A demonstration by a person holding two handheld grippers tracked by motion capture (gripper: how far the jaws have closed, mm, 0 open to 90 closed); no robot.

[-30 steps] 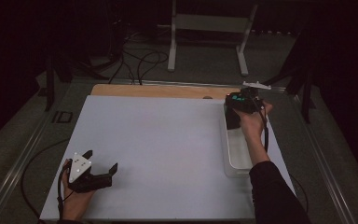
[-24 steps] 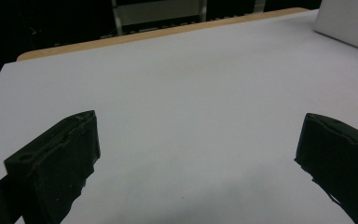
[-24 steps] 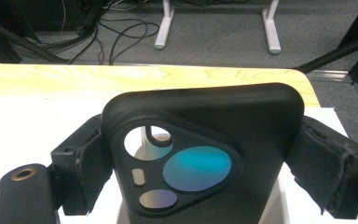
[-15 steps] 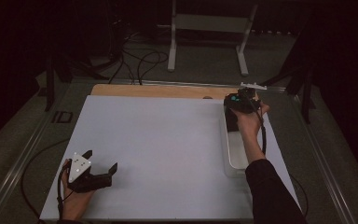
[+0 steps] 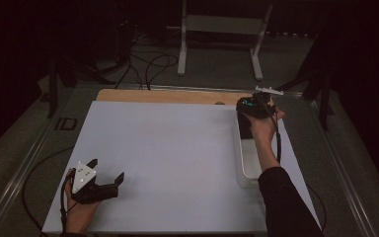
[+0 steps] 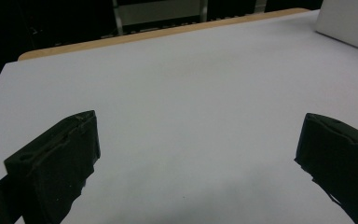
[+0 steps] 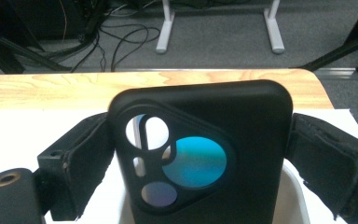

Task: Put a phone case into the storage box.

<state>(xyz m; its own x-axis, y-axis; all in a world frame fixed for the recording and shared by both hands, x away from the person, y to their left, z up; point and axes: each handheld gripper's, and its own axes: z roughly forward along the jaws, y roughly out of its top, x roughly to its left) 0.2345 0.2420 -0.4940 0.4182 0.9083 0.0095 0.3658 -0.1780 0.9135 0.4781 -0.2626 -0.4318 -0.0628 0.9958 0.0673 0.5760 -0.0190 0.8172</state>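
Since a second ago, the right gripper (image 7: pixel 200 154) has drifted farther along the white tray (image 5: pixel 244 163), its just-widening jaws flanking the black phone case (image 7: pixel 200 140), suggesting release.

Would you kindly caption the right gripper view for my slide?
Black phone case standing upright between the right tongs, above a white tray.

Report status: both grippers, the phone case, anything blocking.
Left gripper open, resting low on the white mat, nothing between its fingers. Right gripper fingers have just been opening, black phone case upright between them over the white tray. No obstruction seen.
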